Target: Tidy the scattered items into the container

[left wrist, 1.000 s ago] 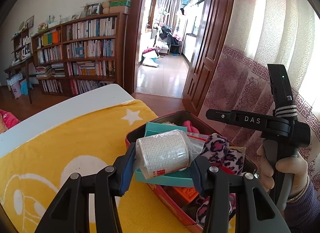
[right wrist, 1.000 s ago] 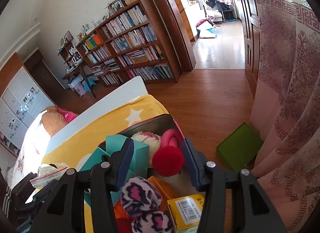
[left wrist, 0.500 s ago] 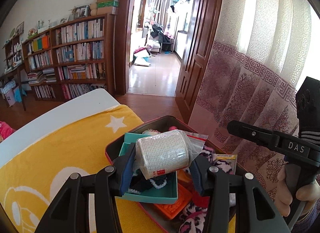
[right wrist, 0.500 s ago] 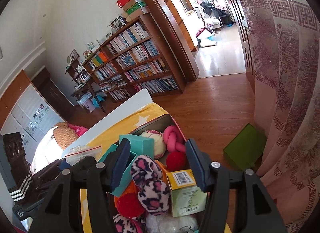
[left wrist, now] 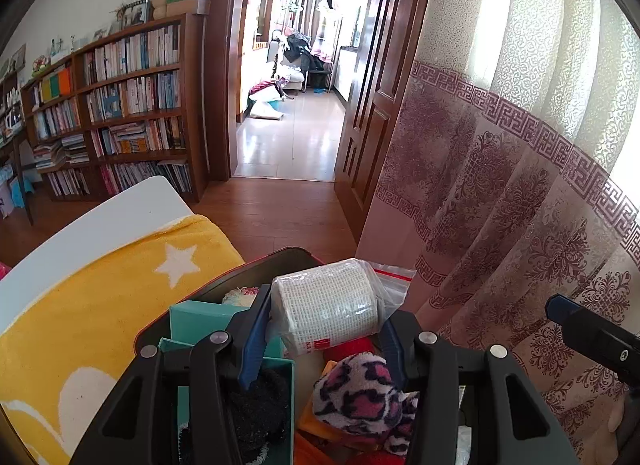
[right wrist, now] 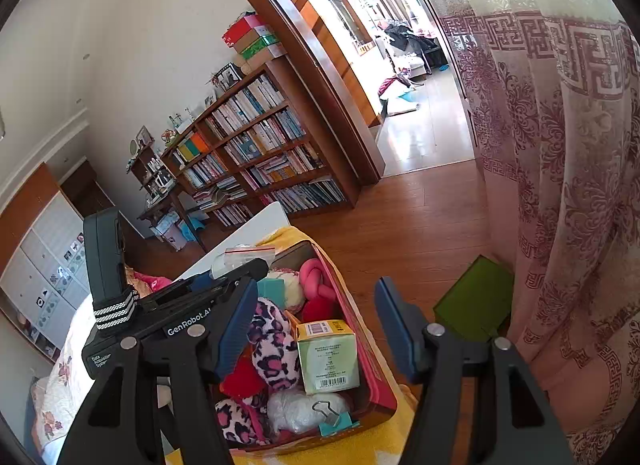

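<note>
**Bagged gauze roll held over the packed container**

The left tool (left wrist: 324,329) is clamped on a white gauze roll in a clear zip bag (left wrist: 326,305), its blue pads pressing the roll's two ends. The roll hangs above the container (right wrist: 370,361), a red-walled box standing on a yellow towel with a white star (left wrist: 100,297) that covers the white tabletop (left wrist: 100,221).

Under the roll, at 6 o'clock in the left wrist view, lie a leopard-print plush piece (left wrist: 356,393) and a teal box (left wrist: 192,321) with dark fuzzy material inside.

The right tool (right wrist: 316,325) stands with its fingers wide apart and nothing between them, hovering over the container's near end. From its view the box holds a pale green carton with a barcode (right wrist: 328,357), a pink knotted rope (right wrist: 318,277), a red pompom (right wrist: 318,309) and a binder clip (right wrist: 328,415) at 6 o'clock. A green box (right wrist: 472,301) lies on the wooden floor at 3 o'clock, beside the patterned curtain (right wrist: 560,225).
</note>
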### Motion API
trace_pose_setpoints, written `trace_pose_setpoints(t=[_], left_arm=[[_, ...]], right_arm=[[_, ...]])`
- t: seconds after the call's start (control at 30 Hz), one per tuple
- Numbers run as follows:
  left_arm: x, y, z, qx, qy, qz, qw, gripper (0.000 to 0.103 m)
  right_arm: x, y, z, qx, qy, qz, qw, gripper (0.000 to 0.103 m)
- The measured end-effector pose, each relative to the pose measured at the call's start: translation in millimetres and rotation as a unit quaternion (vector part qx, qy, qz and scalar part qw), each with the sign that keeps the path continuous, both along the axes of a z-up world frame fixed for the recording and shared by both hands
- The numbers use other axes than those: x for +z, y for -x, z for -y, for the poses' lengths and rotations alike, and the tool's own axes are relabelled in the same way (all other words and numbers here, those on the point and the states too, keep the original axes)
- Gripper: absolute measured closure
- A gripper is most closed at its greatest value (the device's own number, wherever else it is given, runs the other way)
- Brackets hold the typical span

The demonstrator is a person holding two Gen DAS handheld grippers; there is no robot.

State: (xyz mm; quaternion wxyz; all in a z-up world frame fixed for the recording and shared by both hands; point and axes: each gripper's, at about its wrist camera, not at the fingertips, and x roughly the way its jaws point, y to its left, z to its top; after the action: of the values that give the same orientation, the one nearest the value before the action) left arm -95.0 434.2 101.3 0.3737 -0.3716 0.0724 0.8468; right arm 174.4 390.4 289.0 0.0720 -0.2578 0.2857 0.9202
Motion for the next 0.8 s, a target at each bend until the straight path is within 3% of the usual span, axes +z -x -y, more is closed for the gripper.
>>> trace_pose_setpoints(t=[0.1,0.17,0.5,0.57,0.67,0.8], left_arm=[[-5.8,3.3,-3.6,0.002,0.008,0.006,0.9999,0.049],[-7.3,5.7,-1.2,0.011,0.008,0.010,0.9998,0.027],[5.1,-3.0,28.6,0.024,-0.016,0.007,0.9996,0.025],[9.3,-9.3,38.4,0.027,-0.024,0.006,0.9993,0.025],[17.0,-20.9,58.8,0.042,-0.041,-0.001,0.9983,0.010],[25.3,-40.7,89.3,0.083,-0.040,-0.030,0.9953,0.003]], right_arm=[[-3.5,-2.1,-1.3,0.001,0.005,0.002,1.000,0.037],[-6.6,-2.5,-1.6,0.000,0.007,0.004,1.000,0.037],[-18.9,-6.6,0.6,-0.002,0.024,0.012,1.000,0.036],[-19.3,-9.2,1.5,-0.004,0.026,0.011,1.000,0.031],[-19.3,-12.9,6.0,-0.007,0.022,0.013,1.000,0.024],[-25.4,-19.5,15.4,-0.002,0.012,0.027,1.000,0.023]])
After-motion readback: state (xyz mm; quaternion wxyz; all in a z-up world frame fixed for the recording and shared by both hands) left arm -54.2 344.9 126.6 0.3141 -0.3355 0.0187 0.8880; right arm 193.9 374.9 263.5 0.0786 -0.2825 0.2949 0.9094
